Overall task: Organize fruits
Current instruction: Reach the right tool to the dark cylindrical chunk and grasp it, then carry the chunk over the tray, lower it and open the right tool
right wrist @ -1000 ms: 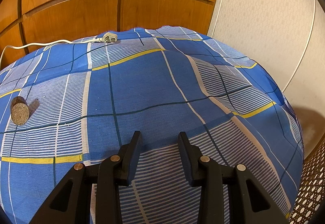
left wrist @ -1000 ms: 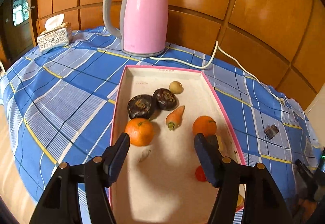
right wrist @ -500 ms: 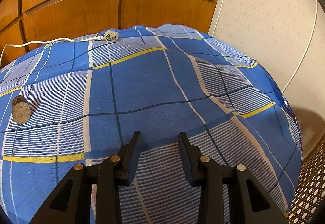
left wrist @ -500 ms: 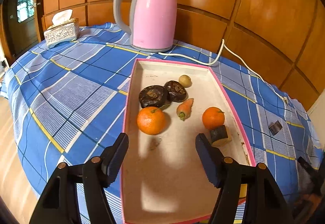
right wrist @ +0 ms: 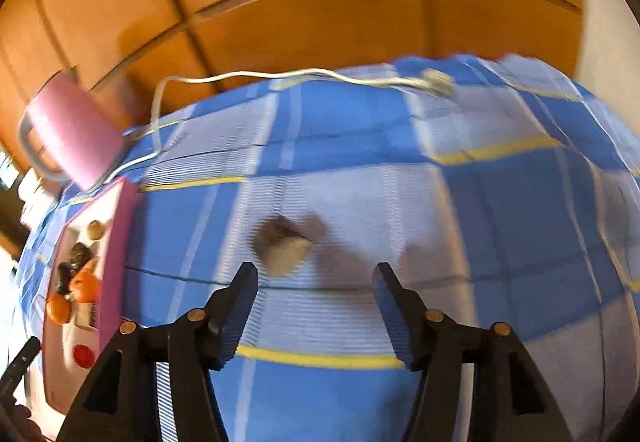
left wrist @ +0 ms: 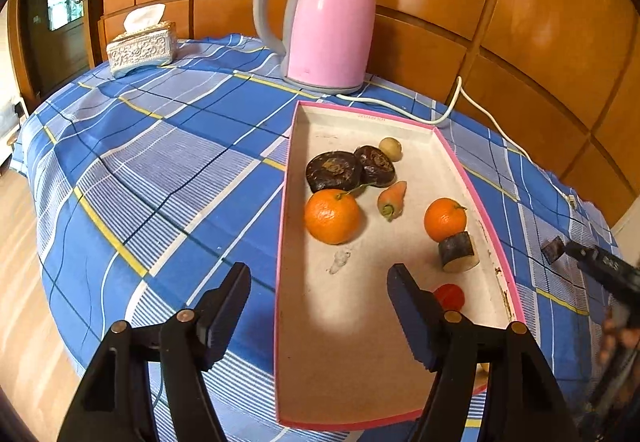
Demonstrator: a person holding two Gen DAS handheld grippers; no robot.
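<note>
The right gripper (right wrist: 316, 306) has its jaws opening, with nothing between them; the picture is smeared, yet the gap is plain. Just beyond its fingertips a dark stub (right wrist: 282, 248) with a pale cut face lies alone on the blue checked cloth (right wrist: 500, 209), well apart from the tray. The widening jaws and the aim at that piece suggest a pickup is being prepared, since it is the one item left outside the tray.

The left gripper (left wrist: 318, 306) hangs with its fingers spread and empty. One finger sits over the cloth, the other over the near part of the pink-rimmed tray (left wrist: 280, 226), so it seems to be waiting above the collection.

Inside the tray the produce is gathered: a large orange (left wrist: 332, 215), a smaller orange (left wrist: 445, 219) touching a dark cut chunk (left wrist: 458, 252), a small carrot (left wrist: 393, 199), two dark round pieces (left wrist: 350, 169) side by side, a small pale fruit (left wrist: 391, 148) and something red (left wrist: 450, 296) partly hidden behind the finger.

Behind the tray stands a pink kettle (left wrist: 328, 21), its white cord (right wrist: 280, 75) trailing across the cloth; a tissue box (left wrist: 142, 45) sits far off.
</note>
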